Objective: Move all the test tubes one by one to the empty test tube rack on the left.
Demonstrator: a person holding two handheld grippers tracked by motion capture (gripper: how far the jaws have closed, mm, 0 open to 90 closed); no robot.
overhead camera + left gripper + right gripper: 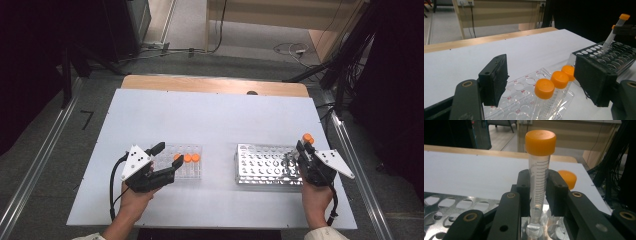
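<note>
White table (210,120), metal rack (265,167), clear rack (192,172)

tube (538,182): clear glossy plastic, matt orange cap | metal rack (265,165): shiny, perforated | clear rack (524,100): transparent plastic | table (200,115): matt white

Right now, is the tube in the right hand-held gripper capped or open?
Capped. The tube clamped in the right hand-held gripper has an orange cap on top.
</note>
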